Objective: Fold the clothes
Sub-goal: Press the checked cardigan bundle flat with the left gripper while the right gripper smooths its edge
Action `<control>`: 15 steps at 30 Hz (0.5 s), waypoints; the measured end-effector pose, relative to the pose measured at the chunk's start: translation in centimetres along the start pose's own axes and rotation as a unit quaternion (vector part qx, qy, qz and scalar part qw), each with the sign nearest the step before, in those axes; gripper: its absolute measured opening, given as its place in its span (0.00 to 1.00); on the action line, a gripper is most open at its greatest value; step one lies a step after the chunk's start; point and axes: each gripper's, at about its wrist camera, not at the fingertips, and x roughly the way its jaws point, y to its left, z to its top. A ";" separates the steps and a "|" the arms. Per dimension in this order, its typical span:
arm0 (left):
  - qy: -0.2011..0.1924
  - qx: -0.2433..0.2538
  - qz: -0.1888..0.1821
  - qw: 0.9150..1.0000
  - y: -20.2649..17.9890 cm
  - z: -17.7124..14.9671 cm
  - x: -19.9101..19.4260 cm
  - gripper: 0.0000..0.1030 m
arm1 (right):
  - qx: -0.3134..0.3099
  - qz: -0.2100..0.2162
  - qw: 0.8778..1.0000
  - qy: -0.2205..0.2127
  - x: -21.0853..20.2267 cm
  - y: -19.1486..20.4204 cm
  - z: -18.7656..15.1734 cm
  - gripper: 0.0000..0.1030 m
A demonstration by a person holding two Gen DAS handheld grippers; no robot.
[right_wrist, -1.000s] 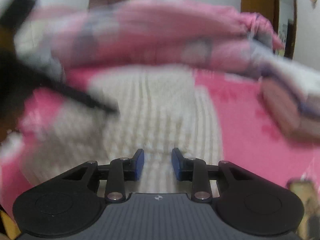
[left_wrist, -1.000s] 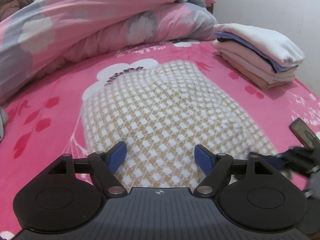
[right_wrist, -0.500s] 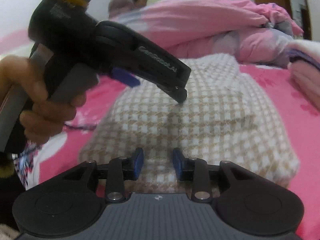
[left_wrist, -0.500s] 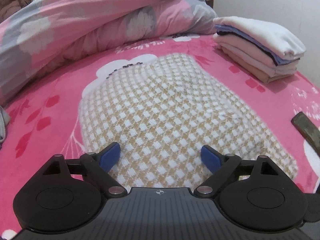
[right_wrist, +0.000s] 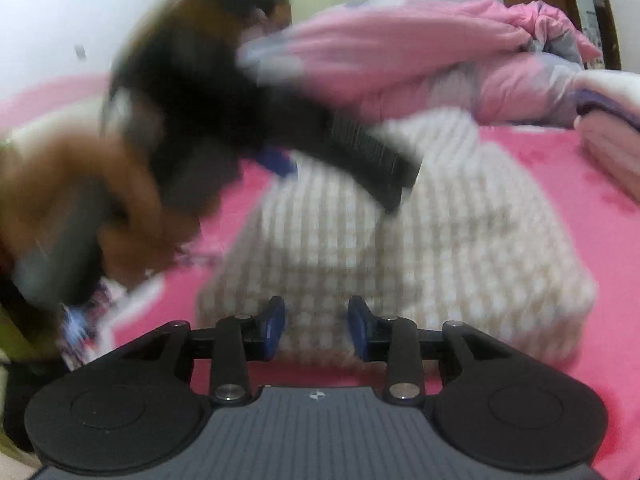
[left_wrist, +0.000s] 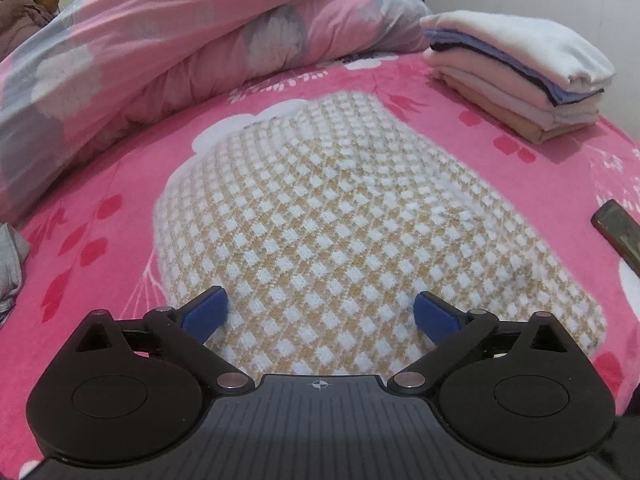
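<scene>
Lying flat on the pink flowered bed cover (left_wrist: 120, 184), the folded checked garment (left_wrist: 360, 232) in beige and white is seen in both wrist views and is taken as the landmark for all else. Its near edge is spanned by the left tool (left_wrist: 320, 314), whose jaws have just been opening and now stand wide; the blue fingertips (left_wrist: 204, 314) are set over the fabric near that edge, with cloth seen between them but not pinched. Whether the tips rest on the fabric or hover just above it cannot be told.

At the garment's near edge in the right wrist view, the right tool (right_wrist: 316, 328) is held with its jaws narrow, a small gap showing between the blue pads (right_wrist: 274, 326); they have been opening slightly. Checked fabric is seen in the gap, but no grip on it can be made out, as that view is blurred.

Over the garment's left part in the same view, the left tool (right_wrist: 280, 162) is seen again as a dark blurred shape, carried by a hand (right_wrist: 120, 216).

Beyond the garment, a bunched pink and grey quilt (left_wrist: 180, 40) is heaped along the far side of the bed. To the garment's far right, a stack of folded clothes (left_wrist: 520, 76) is set well apart from it, white on top. A dark flat object (left_wrist: 618, 228) is cut off by the frame edge at the garment's right; what it is cannot be told.
</scene>
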 end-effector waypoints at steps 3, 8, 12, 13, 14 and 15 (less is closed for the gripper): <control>0.001 0.004 0.004 1.000 -0.1 0.0 0.0 0.98 | -0.008 -0.011 1.000 -0.008 0.0 0.4 -0.1 0.37; 0.004 0.005 0.010 1.000 -0.3 0.1 0.0 0.99 | -0.005 -0.015 1.000 -0.022 -1.5 -0.1 0.7 0.37; 0.007 0.006 0.014 1.000 -0.5 0.1 0.0 0.99 | -0.013 -0.064 0.996 -0.055 -3.2 -0.8 1.6 0.37; 0.007 0.007 0.015 1.000 -0.5 0.2 0.0 0.99 | -0.018 -0.081 0.995 -0.057 -3.2 -1.1 1.5 0.37; 0.008 0.008 0.016 1.000 -0.5 0.2 0.0 0.99 | -0.023 -0.094 0.994 -0.053 -2.5 -1.8 1.7 0.37; 0.009 0.009 0.016 1.000 -0.5 0.2 0.0 1.00 | -0.026 -0.104 0.993 -0.042 -2.1 -2.1 1.4 0.37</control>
